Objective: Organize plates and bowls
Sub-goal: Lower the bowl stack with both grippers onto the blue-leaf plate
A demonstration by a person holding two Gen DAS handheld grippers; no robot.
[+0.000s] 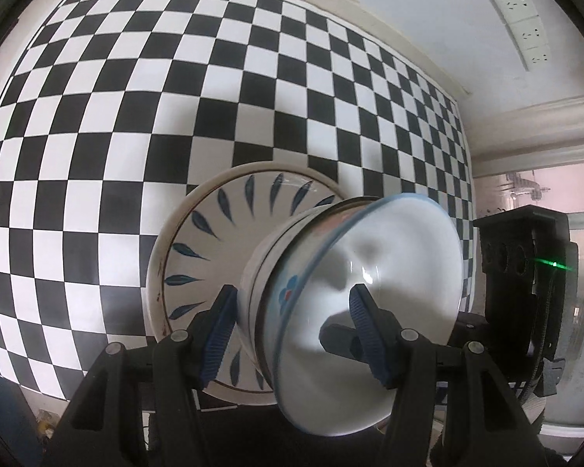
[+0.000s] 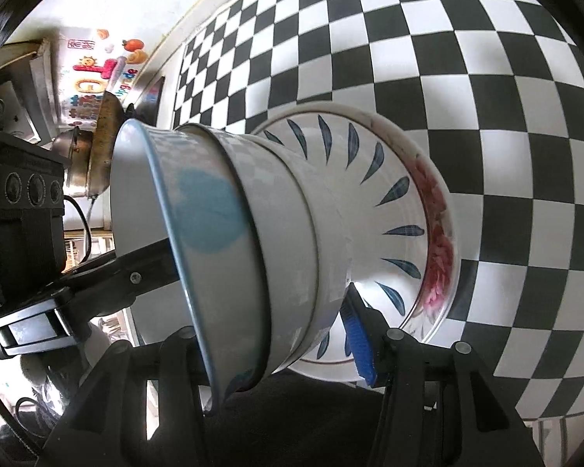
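A stack of nested white bowls (image 1: 284, 272) (image 2: 284, 214) stands over a plate with blue leaf marks (image 1: 214, 225) (image 2: 370, 163). That plate lies in a red-flowered plate (image 2: 440, 233). The top bowl (image 1: 385, 257) (image 2: 214, 214) has a blue rim. My left gripper (image 1: 294, 299) is shut on the stack's wall, with one pad (image 1: 218, 334) outside and the other inside the top bowl. My right gripper (image 2: 272, 311) grips the opposite side; its blue outer pad (image 2: 356, 334) presses the lowest bowl and its inner finger is hidden. I cannot tell whether the bowls touch the plate.
A black-and-white checkerboard sheet (image 1: 175, 78) (image 2: 486, 78) covers the surface under the plates. Wall sockets (image 1: 525, 27) are at the upper right. A metal pot (image 2: 78, 163) and a stickered wall (image 2: 97, 74) lie to the left. Each gripper's body shows in the other's view (image 1: 525, 272) (image 2: 27, 214).
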